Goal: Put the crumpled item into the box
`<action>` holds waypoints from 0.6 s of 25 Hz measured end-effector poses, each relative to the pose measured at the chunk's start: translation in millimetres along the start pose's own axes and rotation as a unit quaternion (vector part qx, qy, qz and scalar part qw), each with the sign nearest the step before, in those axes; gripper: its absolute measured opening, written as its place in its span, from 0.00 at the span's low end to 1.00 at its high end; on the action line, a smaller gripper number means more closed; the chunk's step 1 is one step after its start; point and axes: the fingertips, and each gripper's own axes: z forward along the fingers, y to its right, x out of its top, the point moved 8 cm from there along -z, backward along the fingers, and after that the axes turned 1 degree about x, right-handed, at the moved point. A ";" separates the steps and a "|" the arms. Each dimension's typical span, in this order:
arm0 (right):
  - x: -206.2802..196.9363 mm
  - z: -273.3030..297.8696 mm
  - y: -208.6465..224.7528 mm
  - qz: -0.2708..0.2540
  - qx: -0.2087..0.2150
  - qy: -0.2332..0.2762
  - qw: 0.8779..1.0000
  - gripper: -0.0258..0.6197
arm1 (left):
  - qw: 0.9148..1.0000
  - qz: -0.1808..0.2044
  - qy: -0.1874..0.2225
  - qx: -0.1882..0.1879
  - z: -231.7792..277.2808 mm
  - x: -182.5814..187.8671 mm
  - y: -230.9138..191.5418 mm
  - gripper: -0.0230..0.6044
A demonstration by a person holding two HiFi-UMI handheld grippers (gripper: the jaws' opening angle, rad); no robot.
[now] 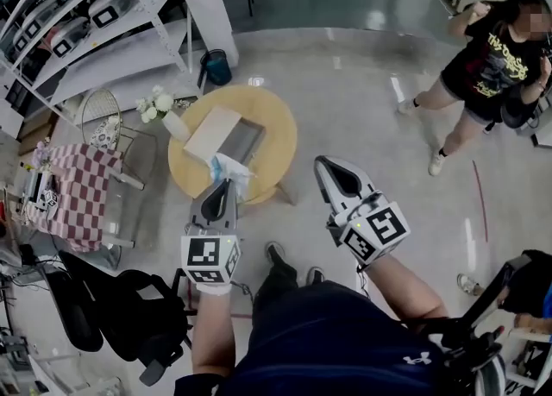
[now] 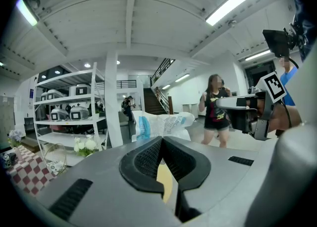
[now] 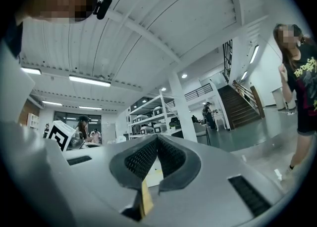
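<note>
Now your left gripper [image 1: 226, 182] pinches the crumpled white-and-blue plastic wrapper [image 1: 229, 165] over the near rim of the round yellow table [image 1: 278, 131]. It looks light and limp, probably slippery, so hold it by a thick fold. The open cardboard box [image 1: 212, 131] sits just beyond, with white flowers [image 1: 155, 103] beside it, seemingly clear of your path. Your right gripper [image 1: 323, 164] hangs empty, jaws pressed together

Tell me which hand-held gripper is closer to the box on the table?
Left. The left hand-held gripper holds the crumpled item at the near edge of the box; the right hand-held gripper hangs to its right, over the floor.
</note>
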 end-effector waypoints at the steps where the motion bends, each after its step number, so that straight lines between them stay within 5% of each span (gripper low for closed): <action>1: -1.6 5.2 1.1 0.000 -0.001 -0.001 1.000 0.04 | 1.000 -0.001 0.000 0.000 3.8 -1.8 -4.6 0.06; 15: -22.9 103.9 20.8 -0.005 -0.044 -0.025 0.999 0.04 | 0.999 -0.024 0.004 -0.031 82.6 -17.0 -99.5 0.06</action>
